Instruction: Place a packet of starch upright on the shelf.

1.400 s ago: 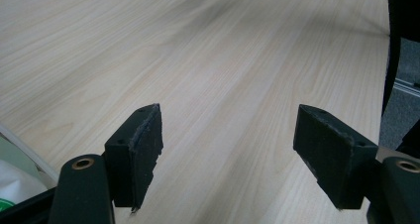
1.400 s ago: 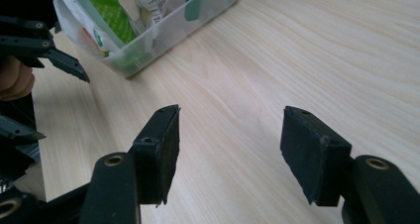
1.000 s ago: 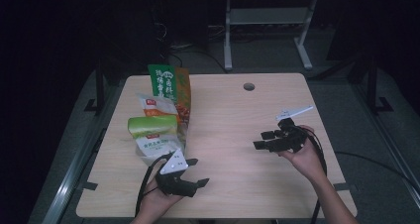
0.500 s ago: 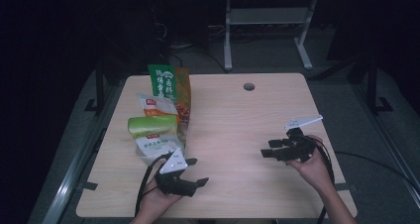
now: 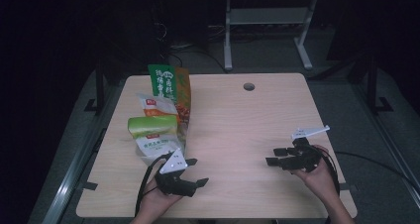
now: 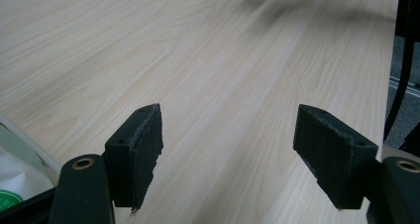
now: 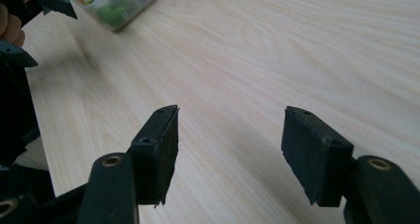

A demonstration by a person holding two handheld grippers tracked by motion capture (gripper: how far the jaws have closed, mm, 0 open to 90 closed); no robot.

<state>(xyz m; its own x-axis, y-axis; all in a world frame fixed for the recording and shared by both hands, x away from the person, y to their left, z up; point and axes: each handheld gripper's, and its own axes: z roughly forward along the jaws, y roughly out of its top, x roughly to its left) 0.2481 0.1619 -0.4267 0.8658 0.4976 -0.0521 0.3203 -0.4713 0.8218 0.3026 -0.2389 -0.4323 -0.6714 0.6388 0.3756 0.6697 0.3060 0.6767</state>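
Snack packets (image 5: 159, 125) lined up lengthwise away from wide-open, empty left hand-held gripper (image 5: 197, 172).

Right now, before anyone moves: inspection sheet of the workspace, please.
Surface: light wooden table, round cable hole near the far edge.
Job's things: row of snack packets at the left: tall green-and-orange bag, white-and-red packet, lime-green packet, white-and-green pack.
Clutter: nothing seen.
Grippers: left gripper and right gripper open, empty, low over the table.
Cables: black cable loops from the left gripper.
Surroundings: dark floor, white-legged stand behind.
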